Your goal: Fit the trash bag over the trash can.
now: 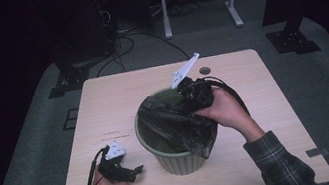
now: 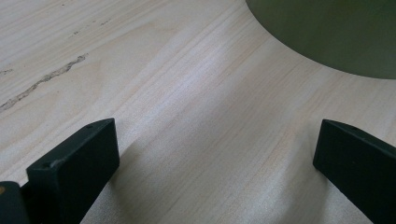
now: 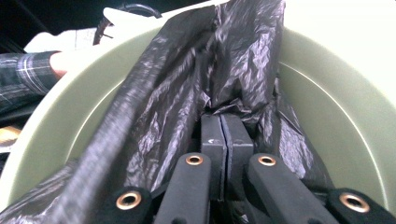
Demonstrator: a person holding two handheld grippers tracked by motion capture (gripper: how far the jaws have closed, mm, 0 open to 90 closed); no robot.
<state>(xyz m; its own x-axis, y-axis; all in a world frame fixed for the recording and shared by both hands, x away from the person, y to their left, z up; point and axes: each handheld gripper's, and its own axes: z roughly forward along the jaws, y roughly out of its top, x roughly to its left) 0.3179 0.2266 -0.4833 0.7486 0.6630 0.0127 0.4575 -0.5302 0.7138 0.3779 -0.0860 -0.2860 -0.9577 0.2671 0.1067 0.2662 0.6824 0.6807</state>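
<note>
Black crinkly plastic is the star of this one: from the high view we've got a thin black plastic bin bag (image 1: 172, 121) draped across the mouth of a round pale green plastic waste bin (image 1: 180, 161), which sits near the middle of the light wooden table (image 1: 256, 107). Part of the bag hangs over the near right rim and the rest slumps across the opening, so we'd say we're mid-way through lining the bin, at the spread-it-open stage. Our right gripper (image 1: 192, 93) is at the far rim with the bag bunched under it, and our left gripper (image 1: 135, 171) rests on the table just beside the bin's base, holding nothing. In the left gripper view the two black jaws stand wide apart over bare wood grain, with the bin's green wall curving across the top right corner, near but not touching. In the right gripper view the jaws are pressed together, pinching a fold of the bag inside the bin, with green wall showing on both sides and the film running up and away over the far rim. Next move, as we read it: pull that pinched edge outward and over the far rim, and probably bring the left gripper in to catch the opposite edge, since thin film like this slips and could tear if yanked.
</note>
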